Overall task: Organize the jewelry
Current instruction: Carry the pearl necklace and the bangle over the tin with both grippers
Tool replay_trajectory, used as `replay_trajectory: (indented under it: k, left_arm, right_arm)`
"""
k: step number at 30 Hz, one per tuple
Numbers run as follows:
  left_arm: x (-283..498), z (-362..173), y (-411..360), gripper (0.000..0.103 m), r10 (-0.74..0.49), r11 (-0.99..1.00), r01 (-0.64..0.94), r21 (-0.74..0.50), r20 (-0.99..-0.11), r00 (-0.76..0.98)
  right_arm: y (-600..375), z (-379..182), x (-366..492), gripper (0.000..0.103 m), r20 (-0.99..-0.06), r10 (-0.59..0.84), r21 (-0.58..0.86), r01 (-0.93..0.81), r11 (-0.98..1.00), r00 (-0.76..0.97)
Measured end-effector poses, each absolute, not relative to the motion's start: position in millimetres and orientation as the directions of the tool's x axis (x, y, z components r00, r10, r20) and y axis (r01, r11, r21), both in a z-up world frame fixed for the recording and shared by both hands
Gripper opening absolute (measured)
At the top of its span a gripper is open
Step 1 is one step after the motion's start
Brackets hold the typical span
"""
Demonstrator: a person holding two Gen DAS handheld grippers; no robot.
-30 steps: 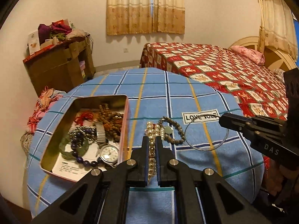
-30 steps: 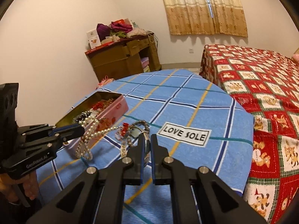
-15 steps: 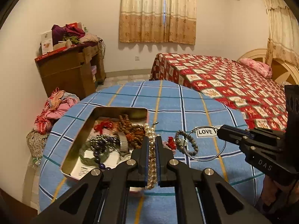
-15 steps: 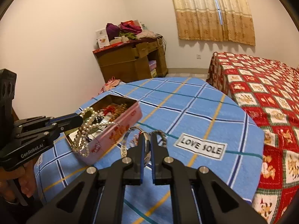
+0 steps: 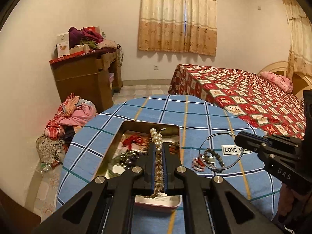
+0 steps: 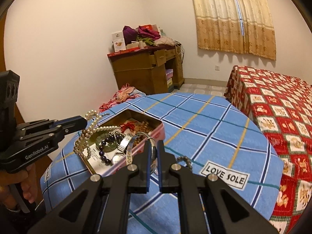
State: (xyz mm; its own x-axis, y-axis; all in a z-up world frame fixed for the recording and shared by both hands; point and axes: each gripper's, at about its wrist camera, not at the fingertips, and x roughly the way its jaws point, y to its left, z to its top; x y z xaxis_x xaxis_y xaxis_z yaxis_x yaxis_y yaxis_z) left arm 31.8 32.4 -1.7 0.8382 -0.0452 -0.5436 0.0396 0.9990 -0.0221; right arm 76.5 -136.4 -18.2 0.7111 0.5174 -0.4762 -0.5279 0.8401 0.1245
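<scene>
My left gripper is shut on a pearl necklace and holds it in the air above the open tin box. The necklace hangs in loops from the left gripper in the right wrist view. The tin holds a red cord, brown beads, dark beads and a watch. My right gripper is shut on a thin silver bangle, which is lifted beside the tin. A grey bead bracelet and a red trinket lie on the blue checked cloth.
The round table carries a "LOVE SOLE" label. A bed with a red quilt is to the right. A brown desk and a pile of clothes are to the left.
My left gripper has lifted the pearl necklace off the cloth and carried it left, over the tin. My right gripper has risen with the bangle and moved toward the tin.
</scene>
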Motion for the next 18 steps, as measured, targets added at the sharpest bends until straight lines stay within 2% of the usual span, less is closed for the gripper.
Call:
replay_trajectory:
  k: [18]
  left_arm:
    - [36.6, -3.5, 48.6, 0.005, -0.015, 1.000, 0.009, -0.013, -0.546, 0.837]
  right_arm:
    - [-112.8, -5.5, 82.6, 0.007, -0.466, 0.534, 0.102, -0.557, 0.825, 0.705]
